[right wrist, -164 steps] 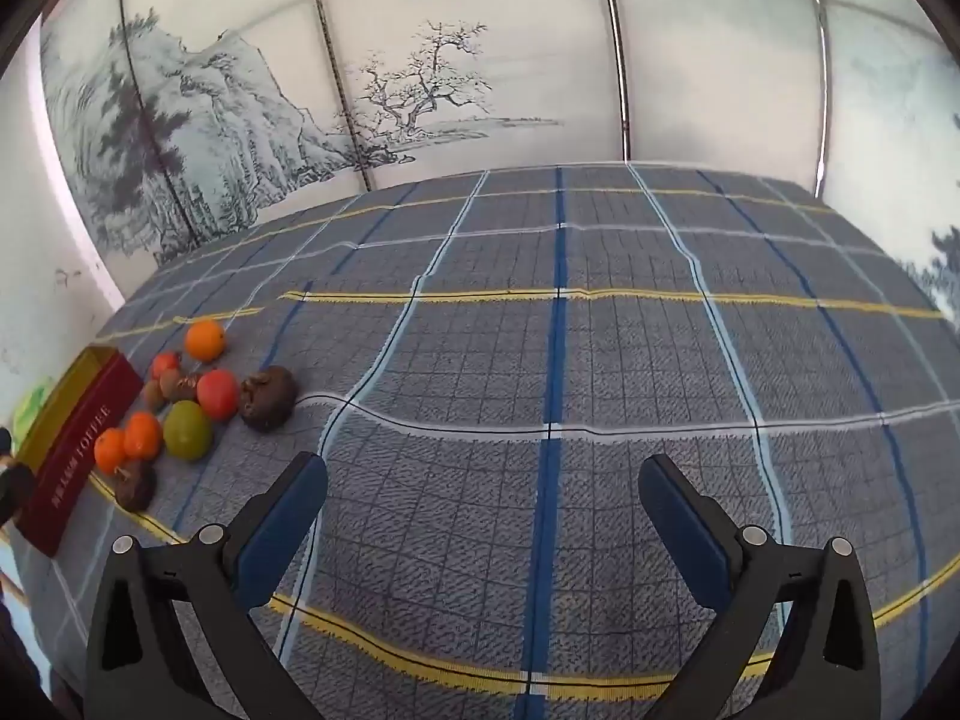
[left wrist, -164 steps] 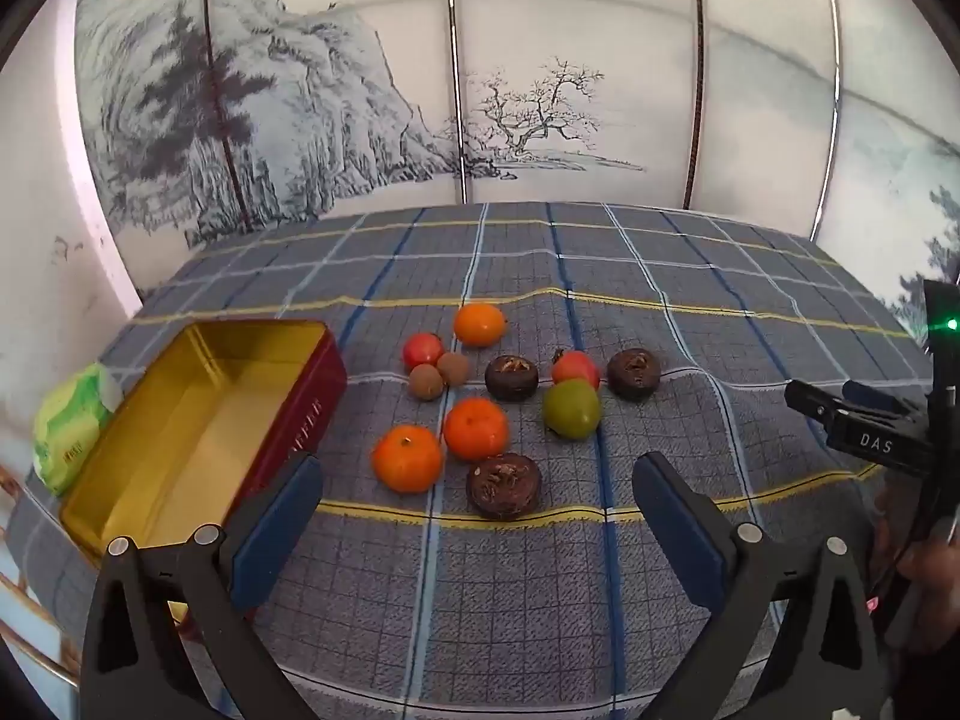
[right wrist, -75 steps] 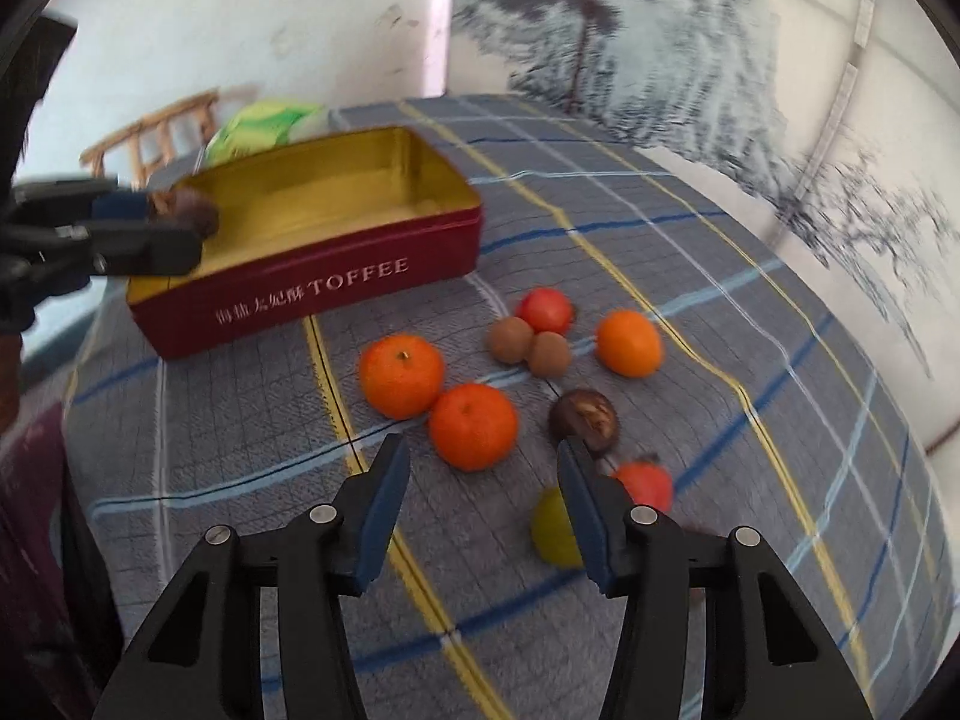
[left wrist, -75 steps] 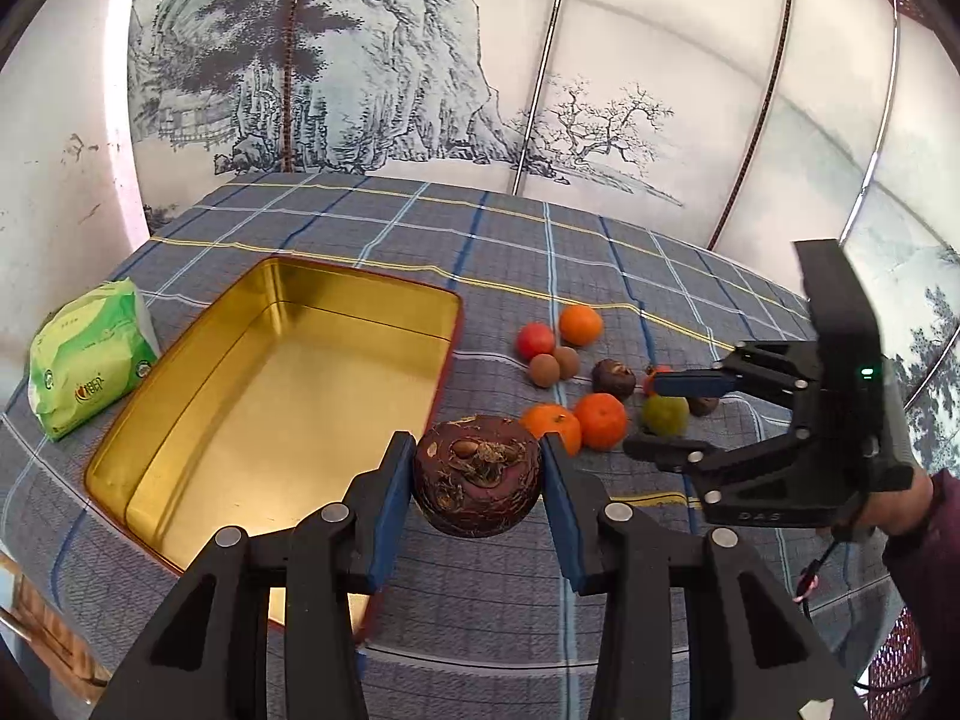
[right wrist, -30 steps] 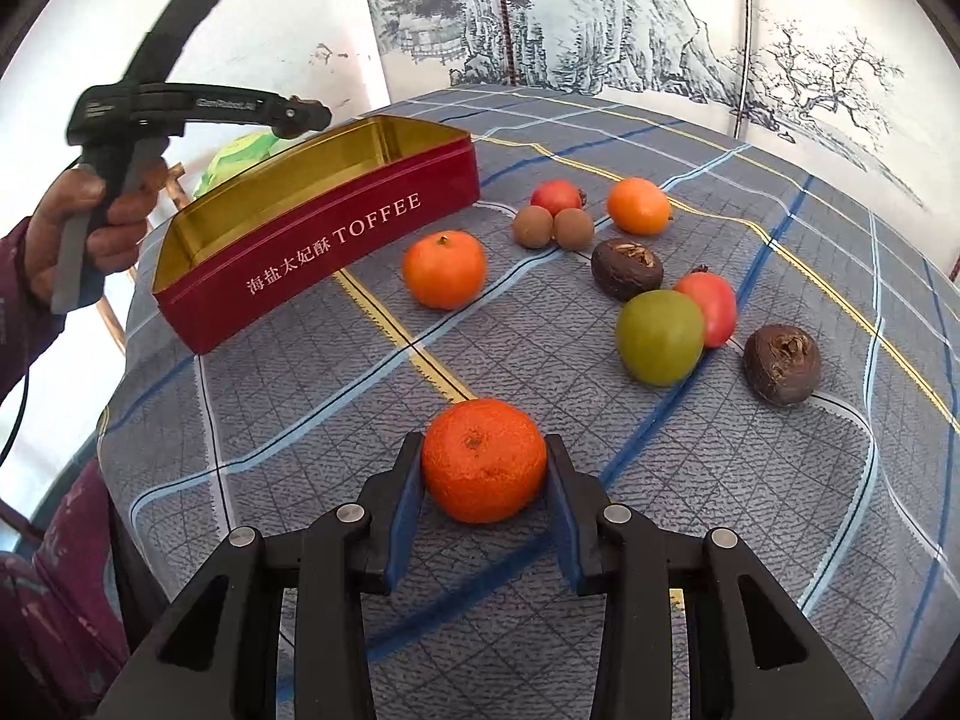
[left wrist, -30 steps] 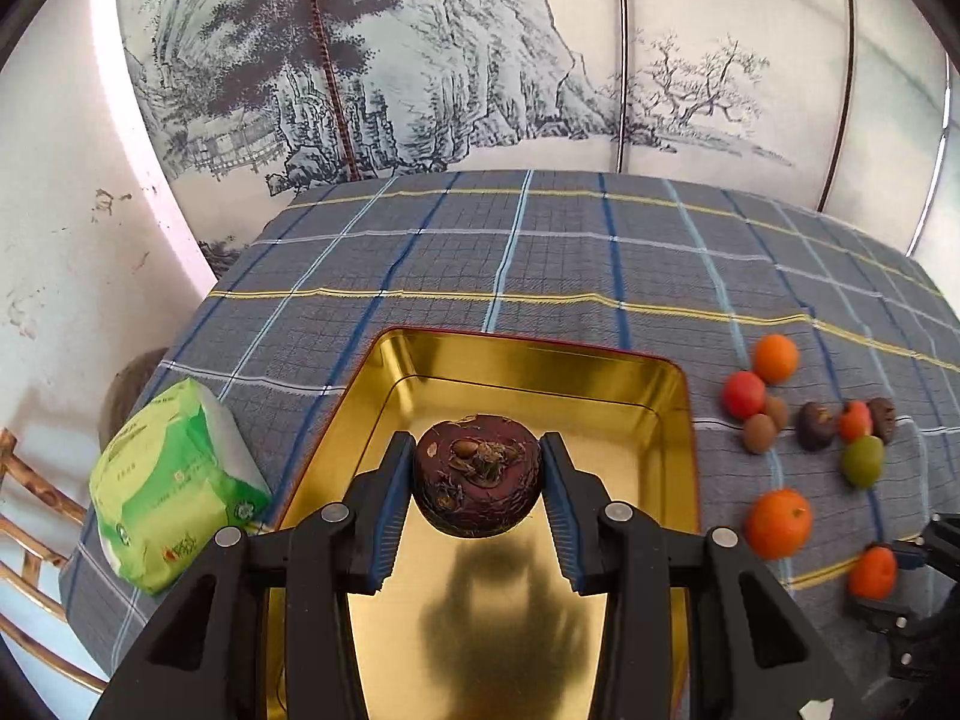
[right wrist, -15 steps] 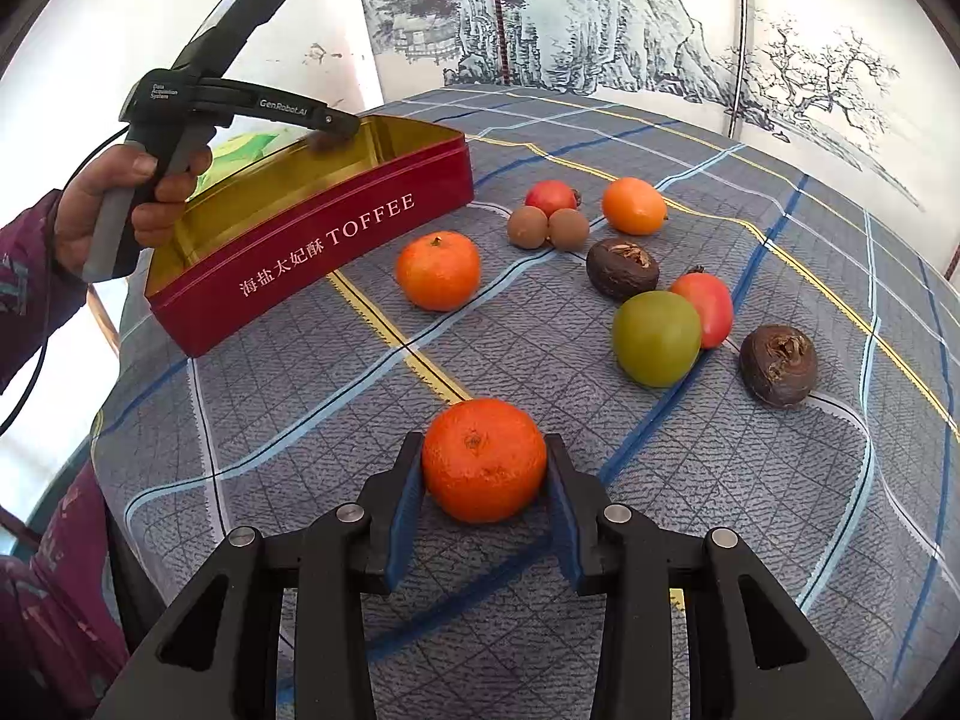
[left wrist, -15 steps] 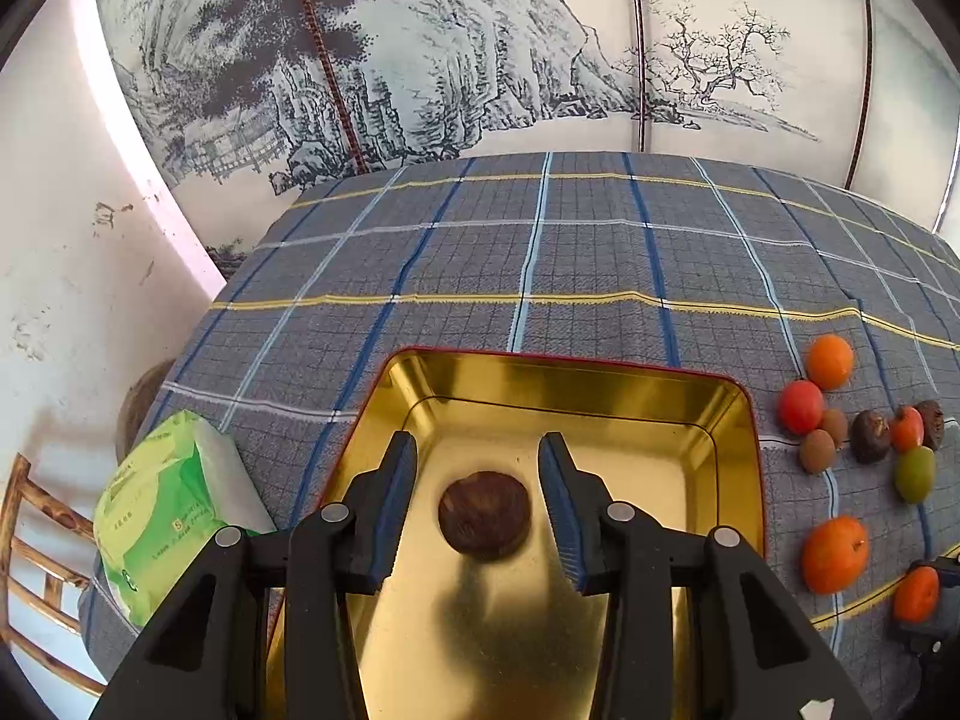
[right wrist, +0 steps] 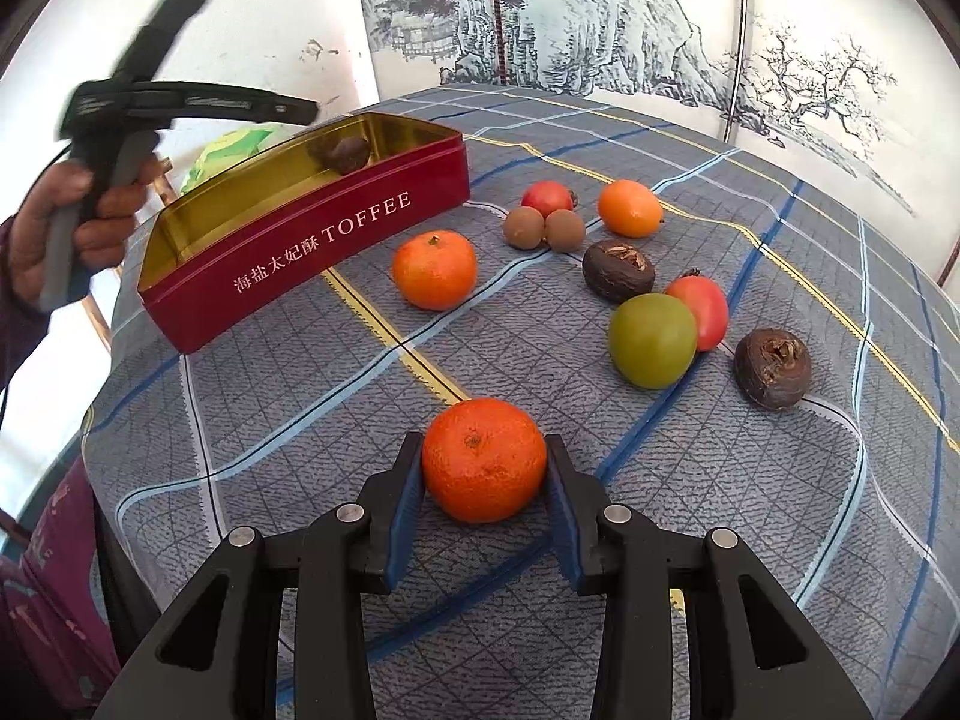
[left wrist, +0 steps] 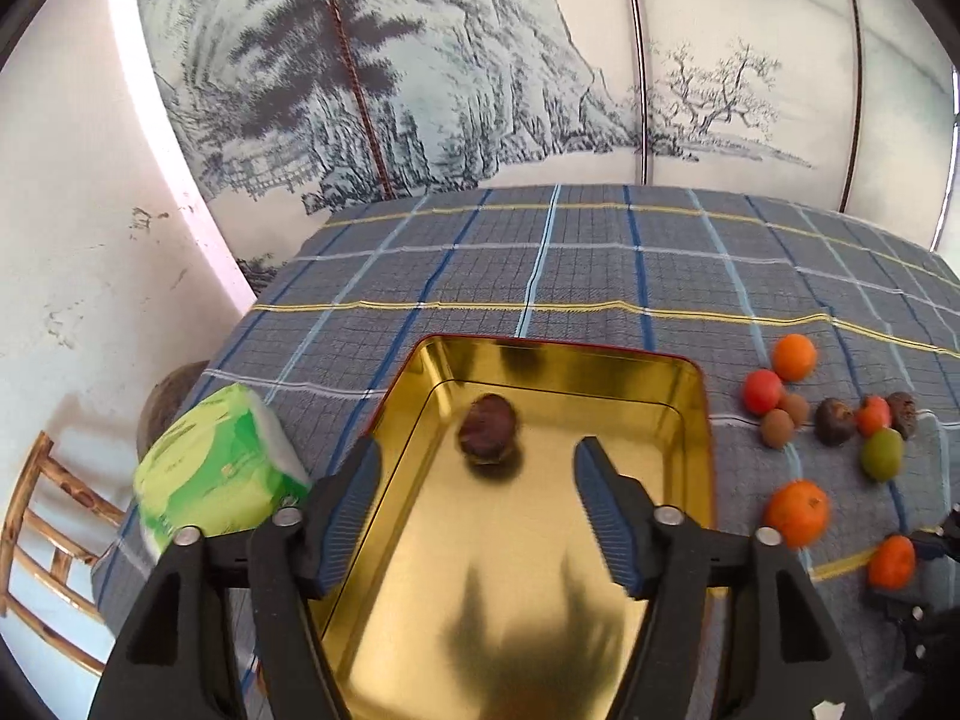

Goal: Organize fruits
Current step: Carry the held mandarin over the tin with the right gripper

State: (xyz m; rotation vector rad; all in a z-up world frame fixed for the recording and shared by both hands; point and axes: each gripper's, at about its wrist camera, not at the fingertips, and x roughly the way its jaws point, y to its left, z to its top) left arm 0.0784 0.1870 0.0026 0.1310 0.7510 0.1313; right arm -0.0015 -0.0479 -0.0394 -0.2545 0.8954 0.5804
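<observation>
Clamping the tangerine (right wrist: 483,458) in the right tool (right wrist: 483,483), tin (right wrist: 312,240) lying ahead-left; left tool (left wrist: 477,510) gaping, apparently over tin.

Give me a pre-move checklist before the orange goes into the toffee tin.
1. Right hand-held gripper shut on the orange: ok.
2. Orange lifted off the cloth: cannot tell.
3. Left hand-held gripper open, dark fruit released into the tin: ok.
4. Left hand-held gripper out of the way above the tin: not ok.
5. Bare floor in the tin for the orange: ok.
</observation>
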